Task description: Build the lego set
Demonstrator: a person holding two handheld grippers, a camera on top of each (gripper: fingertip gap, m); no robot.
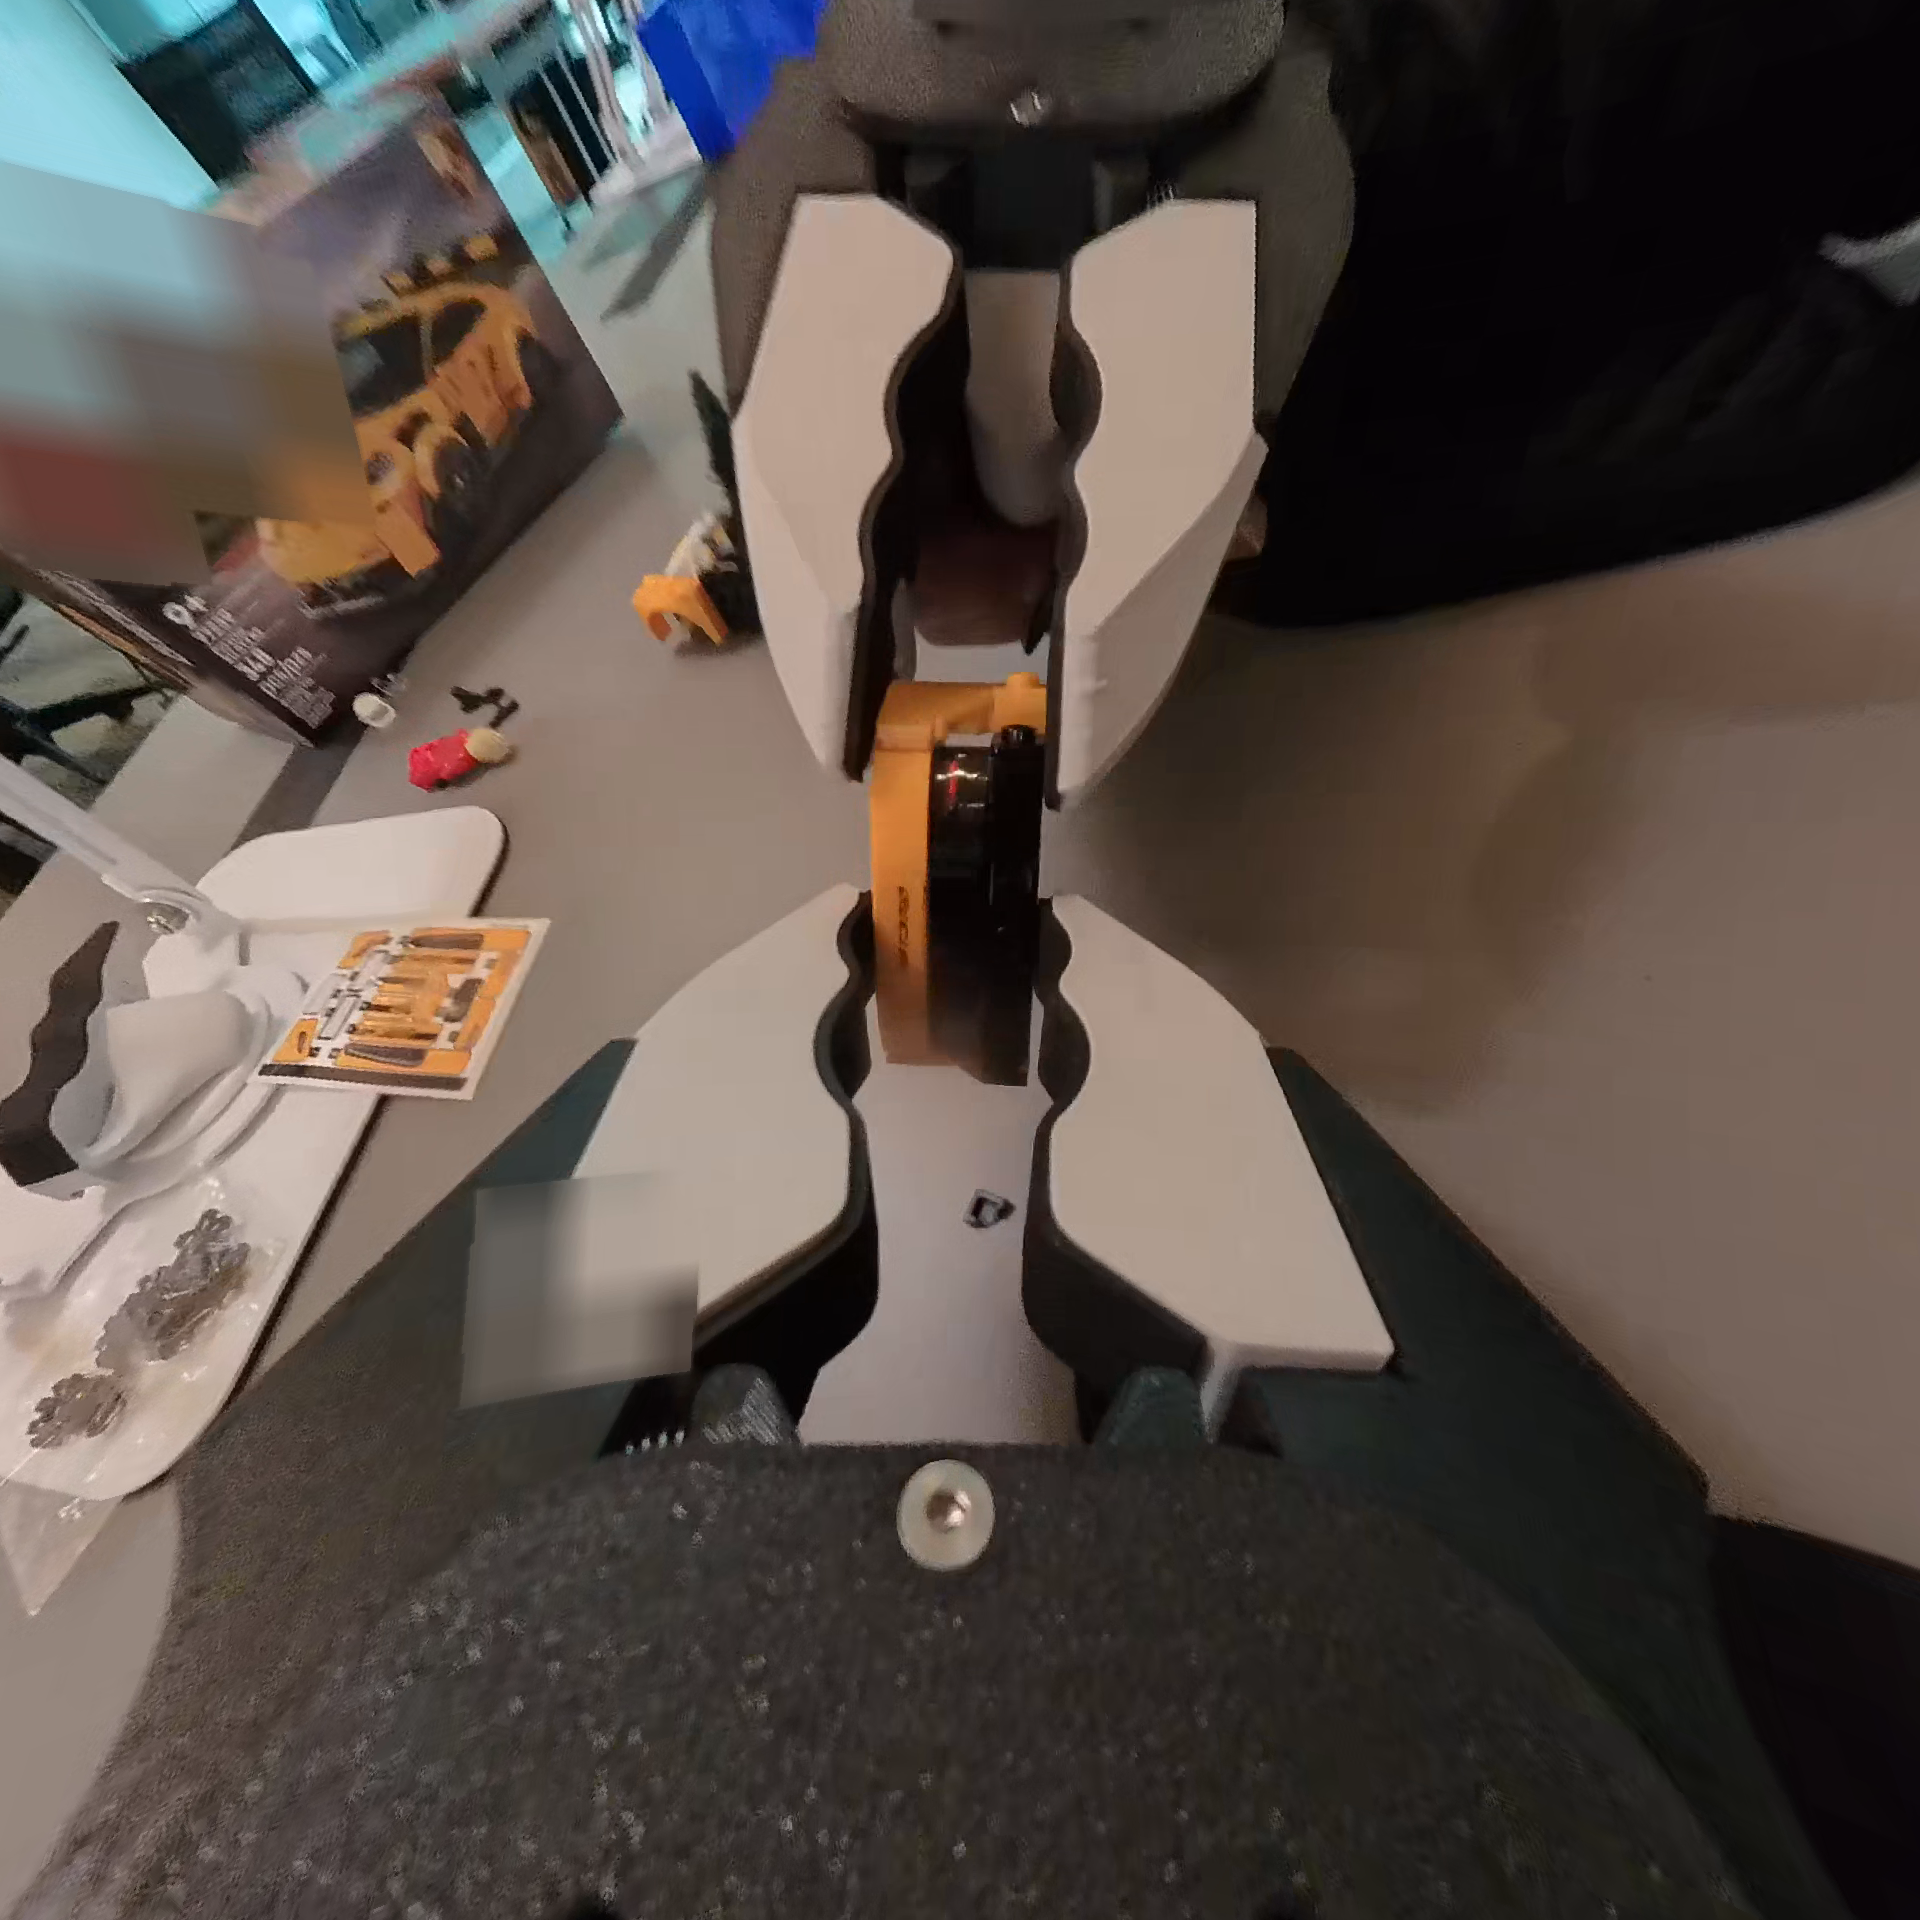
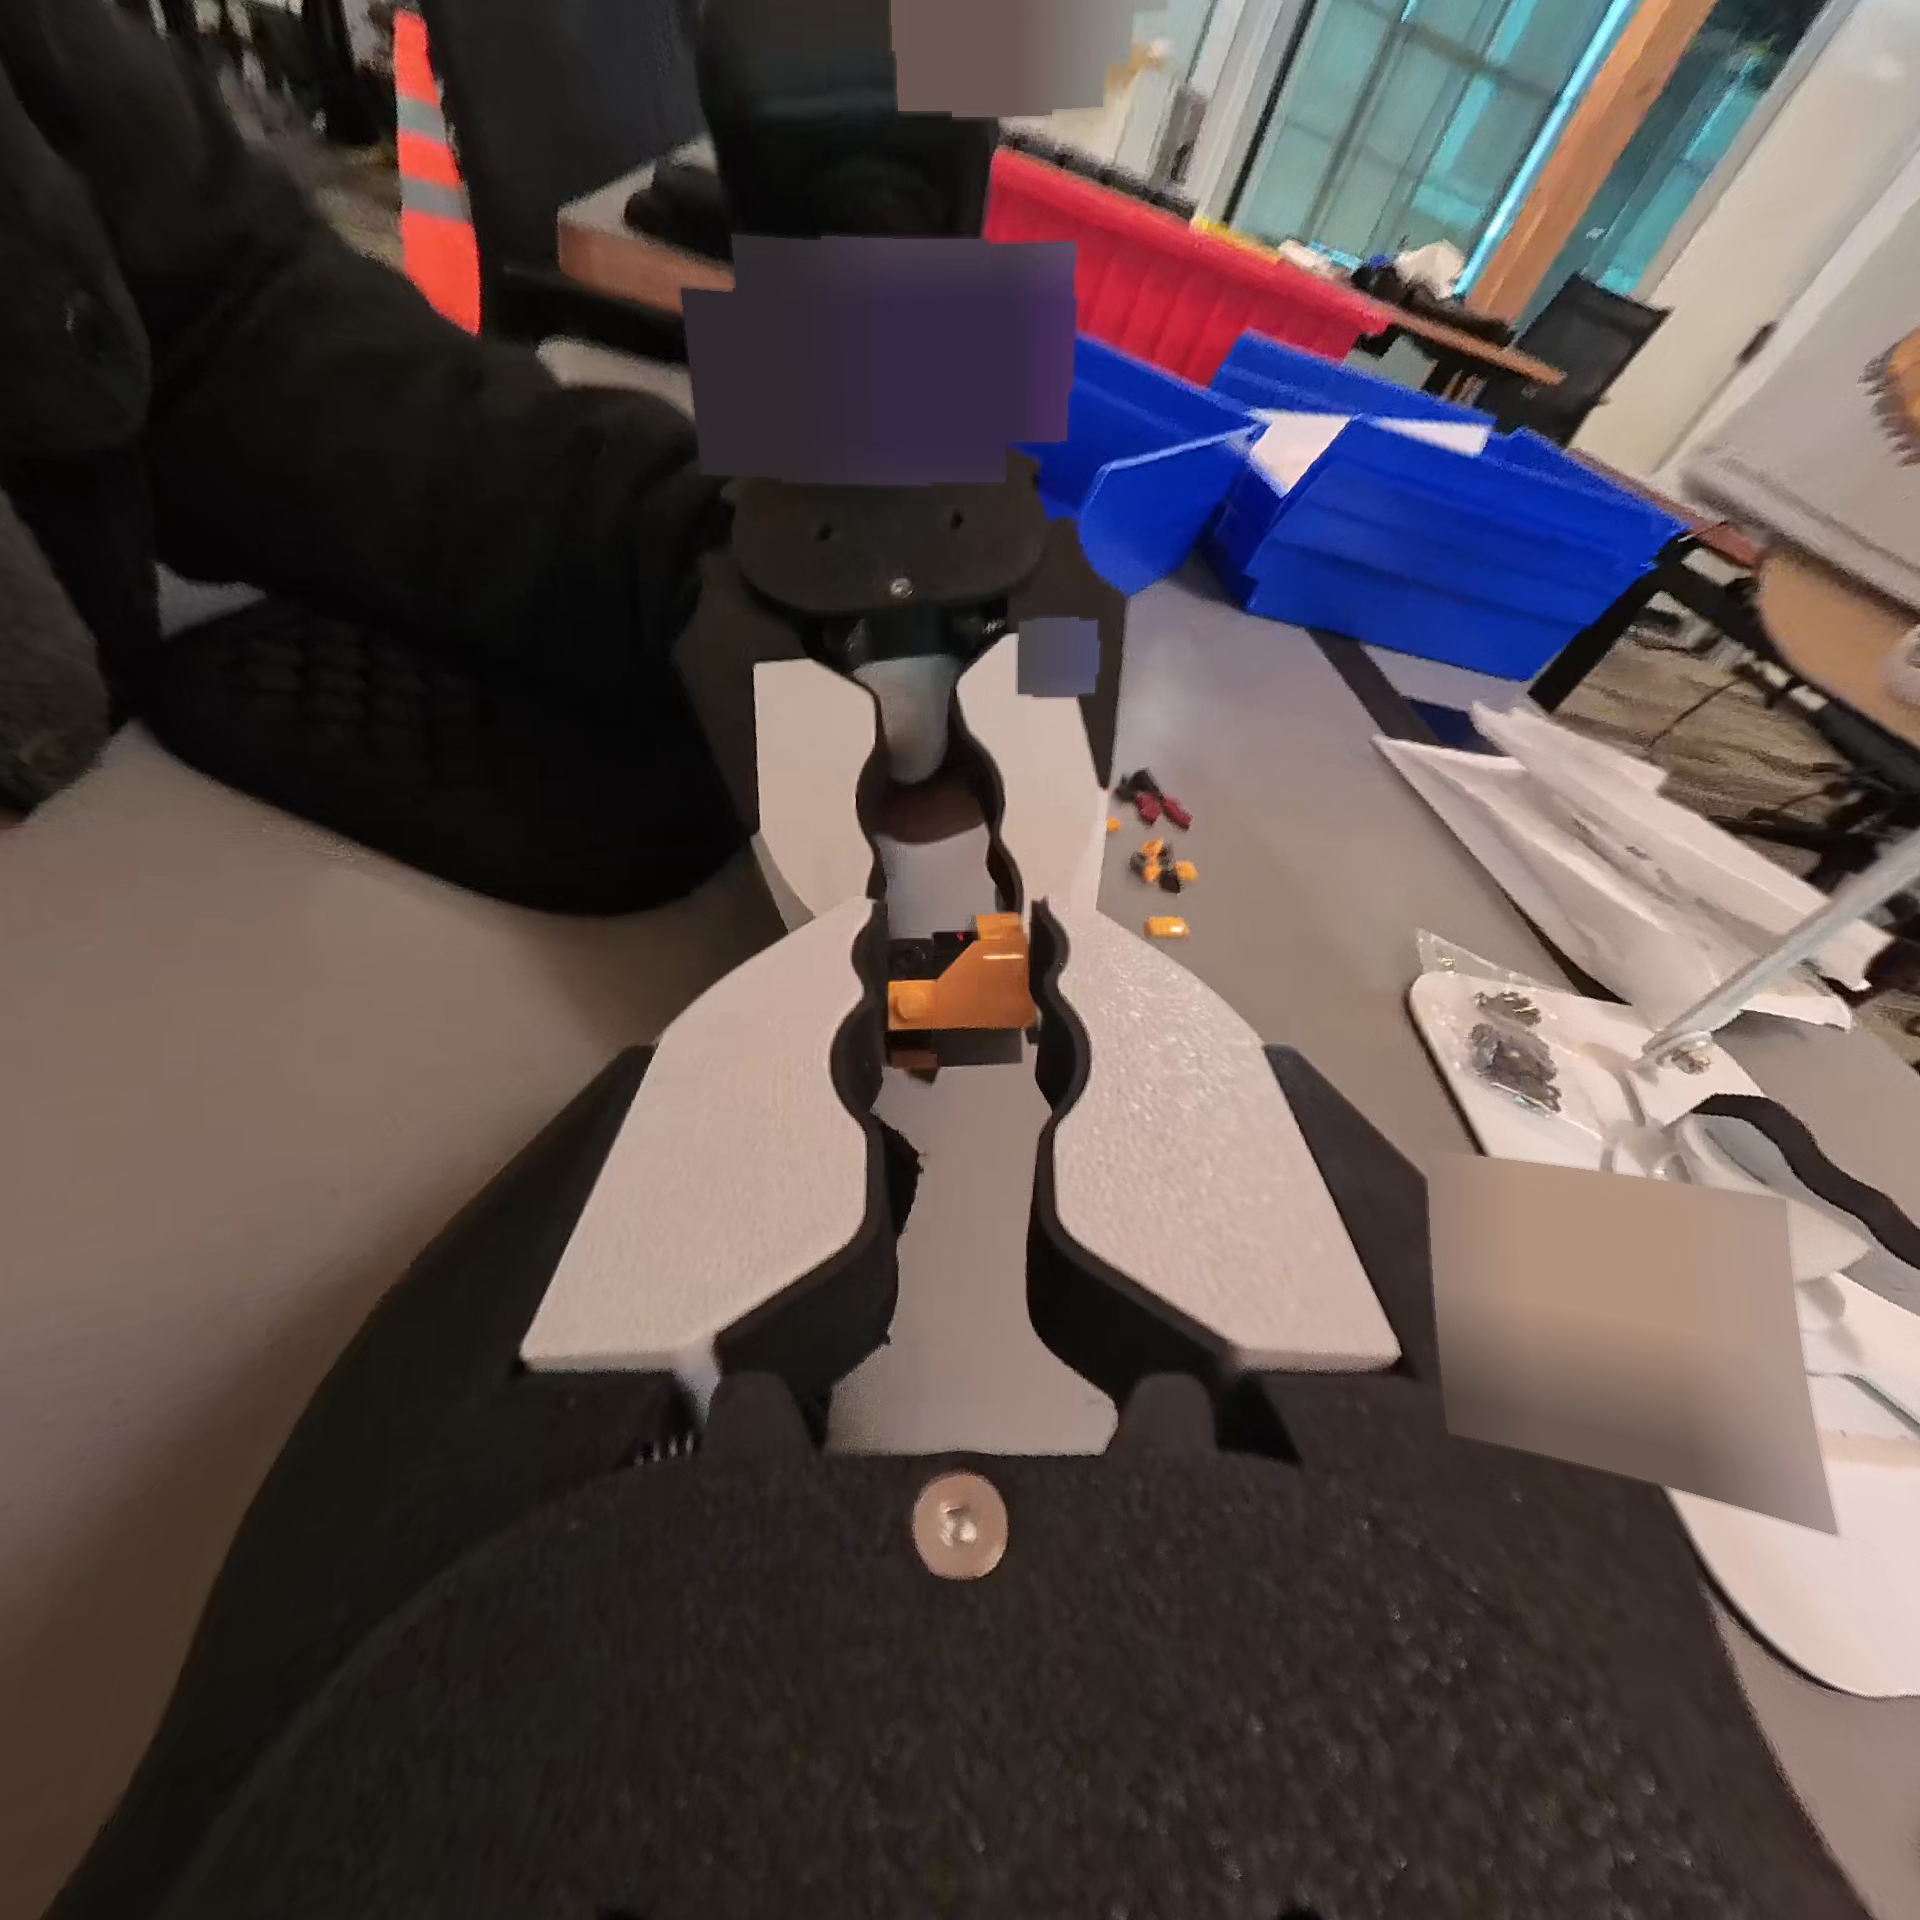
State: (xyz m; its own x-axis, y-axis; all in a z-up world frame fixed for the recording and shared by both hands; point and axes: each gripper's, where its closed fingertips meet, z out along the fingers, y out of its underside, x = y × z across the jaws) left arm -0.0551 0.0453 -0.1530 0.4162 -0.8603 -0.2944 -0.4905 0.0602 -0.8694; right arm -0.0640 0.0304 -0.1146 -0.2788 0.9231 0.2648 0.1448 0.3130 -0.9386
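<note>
Both grippers nose to nose over the grey table (image 1: 1455,831), sharing one small orange-and-black lego assembly (image 1: 956,883). Left gripper (image 1: 951,935) clamped on the near end of the piece, right gripper (image 1: 961,727) closed on the far end — held between both, clear of the tabletop as far as can be judged.

To do this step well: steady, square pressure along the stud axis, no twisting; one gripper as anchor, the other pressing. Orange shell and black part probably not fully seated yet — hard to tell. Risk of the piece popping sideways out of the wavy black pads if squeezed off-centre.

Left to right in the left wrist view: a white tray (image 1: 436,862) with a bagged lot of small dark parts (image 1: 156,1320), a spare gripper finger on a stand (image 1: 125,1060), a sticker sheet (image 1: 405,997) on the tray's edge, the set's box (image 1: 436,436) behind, a red piece (image 1: 447,764) and tiny black bits nearby, then an orange-and-black sub-build (image 1: 691,592) beside the right gripper.

Right wrist view: an orange traffic cone (image 2: 431,177) far left, loose orange and dark bricks (image 2: 1158,862) on the table, blue bins (image 2: 1403,520), white paper bags (image 2: 1621,873), windows beyond.
</note>
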